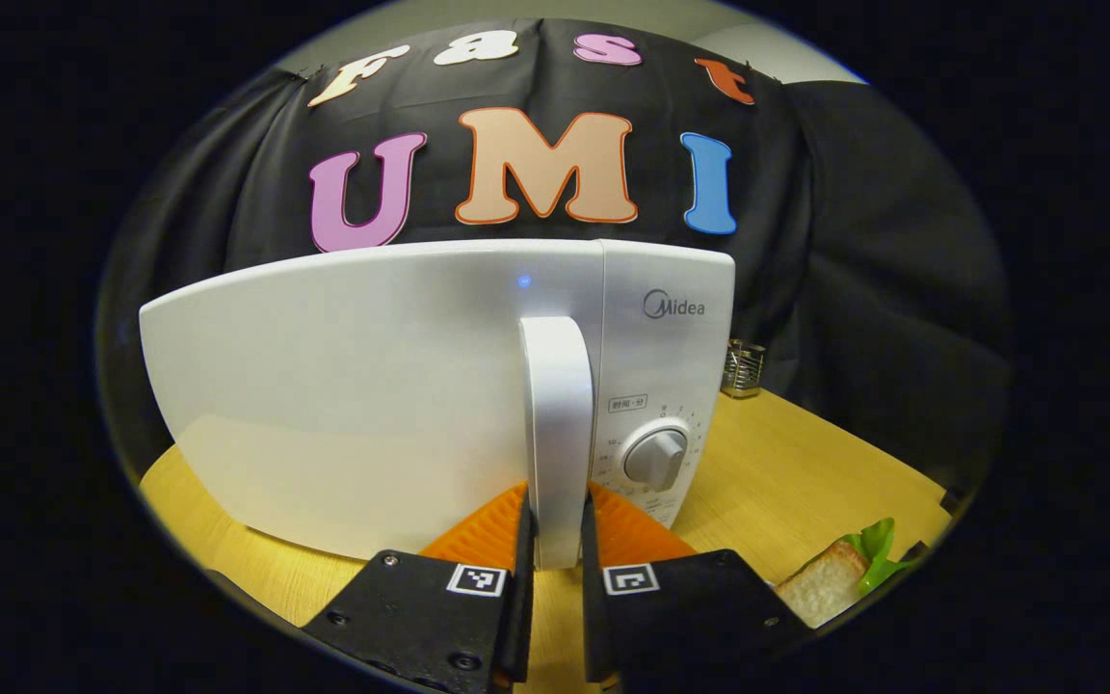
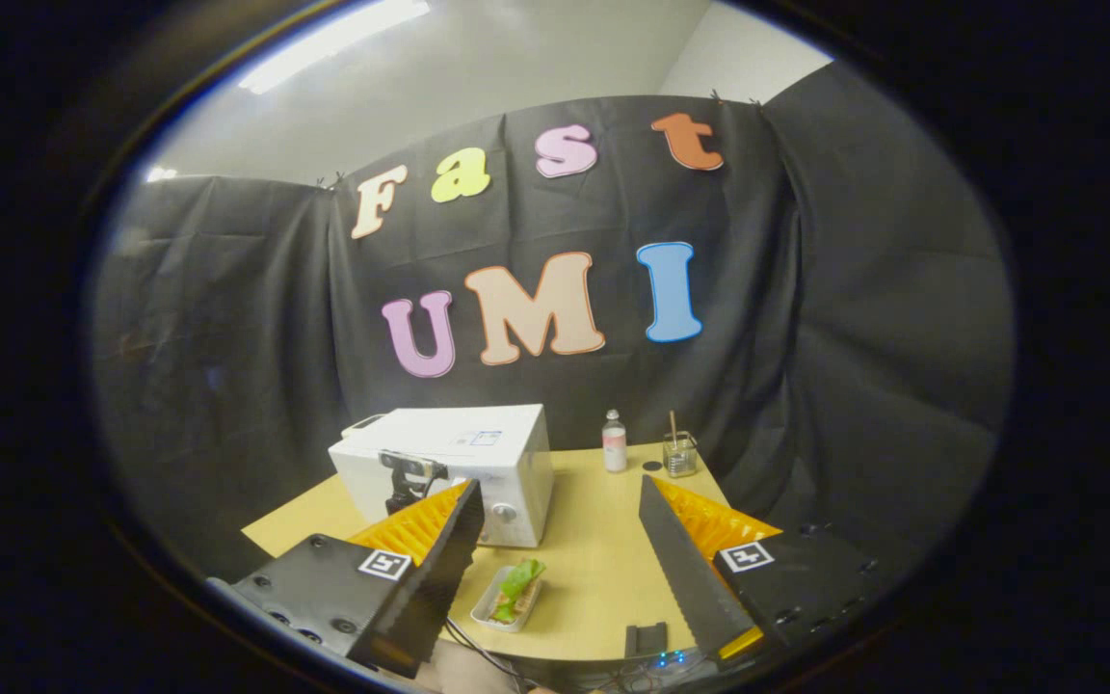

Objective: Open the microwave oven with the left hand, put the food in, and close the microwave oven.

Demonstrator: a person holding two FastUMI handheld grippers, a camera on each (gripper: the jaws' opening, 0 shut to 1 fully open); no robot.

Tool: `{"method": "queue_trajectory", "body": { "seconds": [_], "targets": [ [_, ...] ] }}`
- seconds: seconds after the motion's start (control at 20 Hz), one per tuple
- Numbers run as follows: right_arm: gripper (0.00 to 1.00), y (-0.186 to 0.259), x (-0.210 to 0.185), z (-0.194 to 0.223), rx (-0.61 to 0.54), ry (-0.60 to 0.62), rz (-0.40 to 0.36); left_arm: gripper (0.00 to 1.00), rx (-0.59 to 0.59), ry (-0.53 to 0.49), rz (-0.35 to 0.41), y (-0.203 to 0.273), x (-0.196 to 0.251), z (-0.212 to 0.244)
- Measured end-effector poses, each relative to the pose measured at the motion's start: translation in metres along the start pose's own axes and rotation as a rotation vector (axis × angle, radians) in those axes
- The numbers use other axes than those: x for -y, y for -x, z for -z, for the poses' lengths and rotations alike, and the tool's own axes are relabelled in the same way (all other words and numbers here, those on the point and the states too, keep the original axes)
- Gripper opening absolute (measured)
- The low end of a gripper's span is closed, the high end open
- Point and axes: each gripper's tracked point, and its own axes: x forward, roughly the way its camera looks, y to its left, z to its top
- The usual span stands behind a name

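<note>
Now my left tongs (image 1: 555,540) clamp the white microwave oven's (image 1: 439,386) vertical door handle (image 1: 557,434), door shut. Right of it on the tabletop (image 2: 594,559) lies the sandwich tray (image 2: 509,598); my right tongs (image 2: 560,554) hang wide open above.

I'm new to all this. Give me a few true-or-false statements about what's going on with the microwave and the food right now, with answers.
1. The left gripper has its fingers closed on the white vertical door handle of the white microwave oven. True.
2. The microwave door stands wide open. False: it looks shut, flush with the control panel.
3. The right gripper is open and holds nothing. True.
4. The sandwich with green lettuce is inside the oven. False: it lies in a small white tray on the yellow wooden table, in front of the oven.
5. A round white dial sits right of the handle. True.
</note>
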Motion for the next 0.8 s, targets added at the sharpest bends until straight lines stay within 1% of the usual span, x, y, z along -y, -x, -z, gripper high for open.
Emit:
{"method": "queue_trajectory", "body": {
  "seconds": [0.05,0.1,0.15,0.3,0.35,0.4,0.45,0.5,0.55,0.6,0.7,0.8],
  "targets": [
    [0.92,0.001,0.001,0.0,0.002,-0.007,-0.001,0.2,0.001,0.0,0.004,0.002,0.0,0.001],
    [0.99,0.0,0.001,0.002,0.002,-0.013,-0.003,0.18,0.017,-0.009,0.01,0.003,0.001,-0.001],
    [0.92,0.0,0.001,0.005,-0.002,-0.015,-0.005,0.14,0.017,-0.017,0.018,0.002,0.001,0.001],
    [0.92,-0.003,-0.001,0.014,-0.021,0.003,-0.004,0.13,0.06,-0.009,0.03,0.004,0.0,-0.002],
    [0.99,-0.003,-0.002,0.016,-0.026,0.013,-0.001,0.11,0.057,-0.004,0.031,0.003,0.0,0.001],
    [0.92,-0.003,-0.003,0.017,-0.028,0.019,-0.001,0.12,0.06,-0.002,0.03,0.004,0.0,0.0],
    [0.92,-0.003,-0.006,0.02,-0.032,0.025,-0.004,0.11,0.053,0.006,0.028,0.006,0.001,0.002],
    [0.92,-0.003,-0.009,0.021,-0.033,0.029,-0.008,0.11,0.035,0.018,0.028,0.021,0.002,0.007],
    [0.92,-0.004,-0.012,0.021,-0.033,0.031,-0.014,0.11,0.068,0.004,0.045,0.031,0.002,0.005],
    [0.99,-0.006,-0.015,0.021,-0.029,0.029,-0.02,0.11,0.075,0.002,0.075,0.047,0.003,0.008],
    [0.99,-0.012,-0.024,0.02,-0.026,0.027,-0.035,0.12,0.096,0.008,0.129,0.075,0.003,0.015],
    [0.99,-0.018,-0.033,0.02,-0.022,0.025,-0.048,0.17,0.082,-0.005,0.157,0.104,-0.003,0.025]
  ]
}}
